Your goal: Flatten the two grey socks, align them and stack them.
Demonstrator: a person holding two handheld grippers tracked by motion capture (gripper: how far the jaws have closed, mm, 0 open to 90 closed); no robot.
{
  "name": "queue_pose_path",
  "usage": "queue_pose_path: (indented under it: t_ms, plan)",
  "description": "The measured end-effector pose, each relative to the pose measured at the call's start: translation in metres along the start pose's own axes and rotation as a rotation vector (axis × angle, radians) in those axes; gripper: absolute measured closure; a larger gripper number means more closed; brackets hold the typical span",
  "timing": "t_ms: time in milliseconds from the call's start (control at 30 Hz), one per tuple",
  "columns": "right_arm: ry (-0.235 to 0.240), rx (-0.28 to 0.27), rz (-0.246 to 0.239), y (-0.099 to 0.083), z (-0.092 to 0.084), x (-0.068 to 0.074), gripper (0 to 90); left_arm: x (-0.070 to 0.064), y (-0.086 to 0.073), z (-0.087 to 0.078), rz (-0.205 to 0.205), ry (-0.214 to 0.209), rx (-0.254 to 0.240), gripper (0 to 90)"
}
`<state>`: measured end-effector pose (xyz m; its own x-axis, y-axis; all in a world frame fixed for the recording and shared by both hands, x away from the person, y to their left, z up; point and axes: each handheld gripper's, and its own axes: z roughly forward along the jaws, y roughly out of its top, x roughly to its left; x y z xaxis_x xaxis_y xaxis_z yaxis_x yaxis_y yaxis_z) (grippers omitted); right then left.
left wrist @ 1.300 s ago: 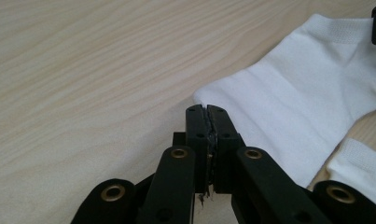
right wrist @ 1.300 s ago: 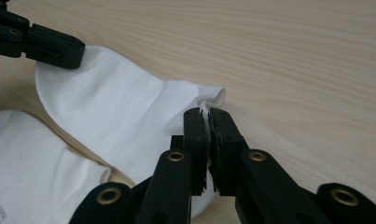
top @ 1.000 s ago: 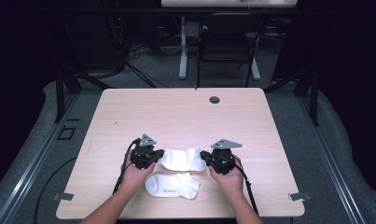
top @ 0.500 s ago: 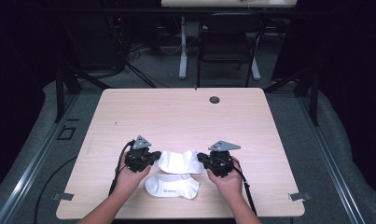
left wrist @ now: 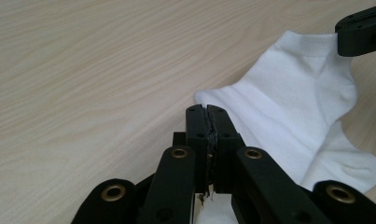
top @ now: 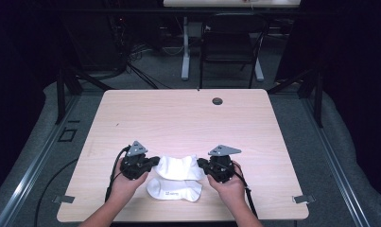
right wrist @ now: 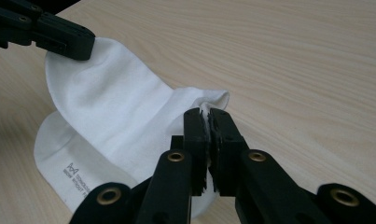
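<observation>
White cotton: an upper sock [top: 178,166] is stretched between the two tongs, lifted over a lower sock [top: 175,189] that lies flat on the table [top: 188,123].
Left gripper [top: 152,162]: jaws pressed together on one end of the upper sock; in the left gripper view [left wrist: 208,112] the cloth edge sits pinched in the thin slit between the black pads.
Right gripper [top: 201,163]: jaws closed on the opposite end of the same sock; in the right gripper view [right wrist: 207,115] a fold of white fabric bunches up at the tips.
Upper sock, place: near the front edge of the table, between the two hands, partly covering the lower one.
Lower sock: just in front of the upper sock, printed lettering [right wrist: 78,176] on its sole, touched by neither gripper.
Table: pale wood grain, with a dark round grommet [top: 217,101] near the far edge.
</observation>
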<state>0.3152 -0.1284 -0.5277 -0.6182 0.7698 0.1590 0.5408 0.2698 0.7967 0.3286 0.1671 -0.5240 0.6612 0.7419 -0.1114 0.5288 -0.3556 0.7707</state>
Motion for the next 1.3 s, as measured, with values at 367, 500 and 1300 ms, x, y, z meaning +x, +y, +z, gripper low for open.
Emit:
queue_pose_path:
  t_ms: [367,500,1300]
  plan:
    - [0.01,0.027,-0.035,0.0,-0.004,0.011,86.0,0.0,-0.013,-0.012,-0.004,-0.004,0.006,88.5]
    - [0.016,0.033,-0.043,-0.003,-0.006,0.015,86.1,-0.002,-0.018,-0.016,-0.001,-0.004,0.006,88.5]
    - [0.052,0.05,-0.034,-0.021,-0.014,0.027,86.1,-0.013,-0.043,-0.026,-0.004,-0.015,0.024,88.4]
